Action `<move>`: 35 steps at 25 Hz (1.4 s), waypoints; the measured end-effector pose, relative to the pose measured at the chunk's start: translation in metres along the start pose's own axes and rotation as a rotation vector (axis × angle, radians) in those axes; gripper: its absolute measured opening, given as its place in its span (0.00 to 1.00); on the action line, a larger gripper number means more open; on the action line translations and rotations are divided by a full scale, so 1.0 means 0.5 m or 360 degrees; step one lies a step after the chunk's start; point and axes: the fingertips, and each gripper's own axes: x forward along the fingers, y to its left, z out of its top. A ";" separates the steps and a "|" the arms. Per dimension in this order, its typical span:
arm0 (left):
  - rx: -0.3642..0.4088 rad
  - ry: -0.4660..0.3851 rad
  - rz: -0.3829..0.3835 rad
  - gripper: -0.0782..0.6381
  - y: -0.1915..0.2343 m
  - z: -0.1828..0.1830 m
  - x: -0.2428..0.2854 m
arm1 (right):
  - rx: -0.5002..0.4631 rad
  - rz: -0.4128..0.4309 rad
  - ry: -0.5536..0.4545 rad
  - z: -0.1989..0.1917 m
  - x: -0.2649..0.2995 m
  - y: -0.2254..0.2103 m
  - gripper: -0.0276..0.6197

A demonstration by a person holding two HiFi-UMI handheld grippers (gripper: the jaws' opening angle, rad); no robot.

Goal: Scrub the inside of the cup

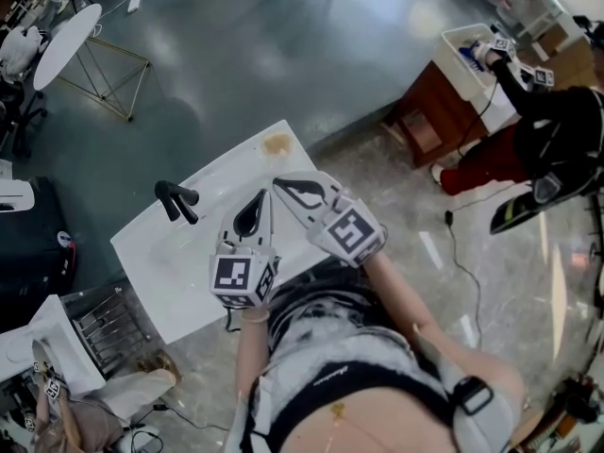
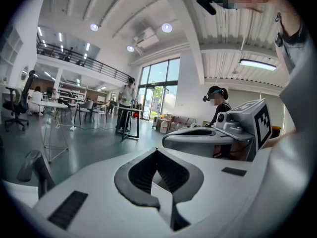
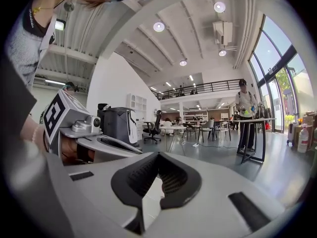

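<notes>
Over the table I hold the left gripper and right gripper, both jaws closed on nothing. Off right, a white bin holds something blue.

No text, brand, number or sign is legible; the small dark script on the person's mottled grey-white top is too blurred to read.

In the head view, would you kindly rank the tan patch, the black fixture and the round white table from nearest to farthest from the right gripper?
1. Tan patch, just beyond the right gripper, at the counter's far corner.
2. Black fixture, at the counter's left.
3. Round white table, far upper left.
</notes>
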 end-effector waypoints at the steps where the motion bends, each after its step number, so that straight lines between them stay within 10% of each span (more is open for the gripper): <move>1: -0.0001 -0.0002 0.0008 0.11 -0.003 0.001 -0.002 | 0.0007 0.0009 -0.0007 0.004 -0.003 -0.001 0.05; 17: -0.0024 -0.0089 0.0243 0.11 -0.027 0.006 -0.058 | -0.0063 0.0246 -0.0002 -0.008 -0.025 0.051 0.05; 35: 0.0032 -0.0068 0.0145 0.11 -0.021 -0.074 -0.332 | 0.0011 0.0070 0.0084 -0.026 -0.033 0.320 0.05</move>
